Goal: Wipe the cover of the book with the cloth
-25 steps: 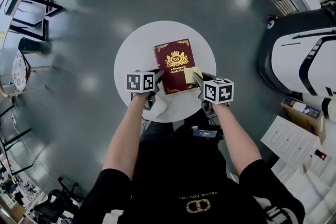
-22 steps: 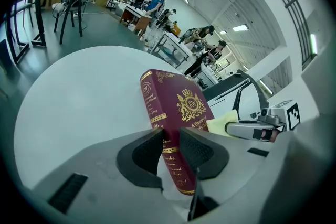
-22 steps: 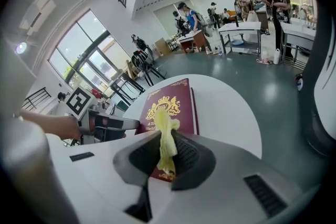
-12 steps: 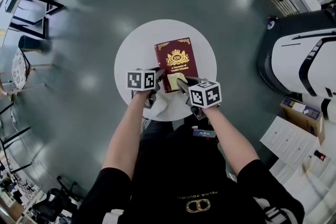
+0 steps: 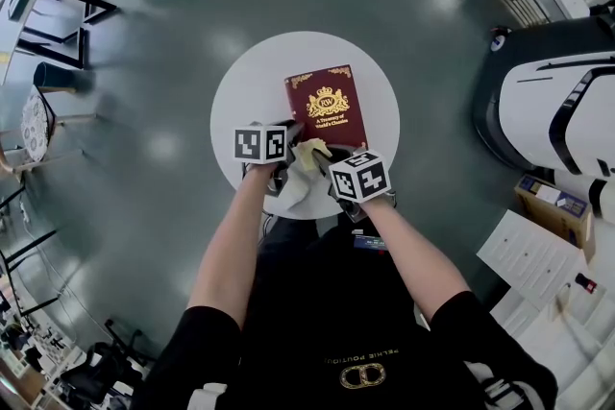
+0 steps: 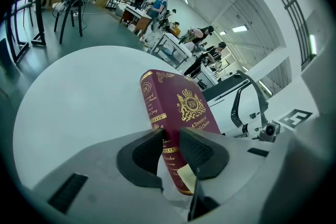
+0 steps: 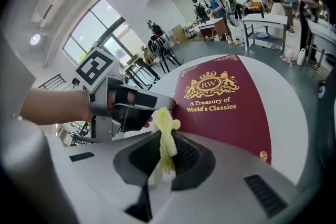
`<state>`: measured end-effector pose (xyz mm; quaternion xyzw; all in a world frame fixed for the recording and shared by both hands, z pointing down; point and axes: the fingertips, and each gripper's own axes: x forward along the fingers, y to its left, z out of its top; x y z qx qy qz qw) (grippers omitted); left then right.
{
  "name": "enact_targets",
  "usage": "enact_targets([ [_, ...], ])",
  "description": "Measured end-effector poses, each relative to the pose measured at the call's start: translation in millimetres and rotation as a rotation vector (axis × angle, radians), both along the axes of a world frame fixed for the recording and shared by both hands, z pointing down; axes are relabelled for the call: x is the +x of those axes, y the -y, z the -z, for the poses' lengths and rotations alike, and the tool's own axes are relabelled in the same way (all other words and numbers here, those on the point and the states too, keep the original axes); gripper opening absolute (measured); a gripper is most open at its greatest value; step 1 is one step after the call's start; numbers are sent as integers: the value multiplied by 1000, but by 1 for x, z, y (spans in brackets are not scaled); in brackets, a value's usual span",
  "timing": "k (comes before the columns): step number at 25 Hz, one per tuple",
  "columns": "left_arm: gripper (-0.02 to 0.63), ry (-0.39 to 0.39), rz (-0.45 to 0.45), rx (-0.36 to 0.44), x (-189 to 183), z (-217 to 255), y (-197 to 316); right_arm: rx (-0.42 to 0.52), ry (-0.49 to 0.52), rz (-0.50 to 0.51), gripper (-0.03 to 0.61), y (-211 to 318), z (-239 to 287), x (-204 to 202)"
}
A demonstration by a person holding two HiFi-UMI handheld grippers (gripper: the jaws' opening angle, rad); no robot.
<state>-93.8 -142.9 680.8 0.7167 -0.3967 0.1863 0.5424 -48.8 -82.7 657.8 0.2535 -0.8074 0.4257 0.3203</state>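
The right gripper [image 7: 164,150] has its fingers pinched shut on the yellow cloth [image 7: 165,126], whose bunched tip sits just ahead of them at the near corner of the book [image 7: 226,107]. Just beside it, the left gripper [image 6: 170,139] clamps the book's spine edge. The cloth may snag on those left fingers, or a hard stroke could twist the book from so small a hold. Beyond lie the round white table [image 5: 240,82], a grey floor [image 5: 144,14] and a busy hall
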Motion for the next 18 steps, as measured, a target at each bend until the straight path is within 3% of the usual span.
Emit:
enact_targets([
  [18, 101, -5, -5, 0, 0, 0, -1, 33, -60, -109, 87, 18, -9, 49],
])
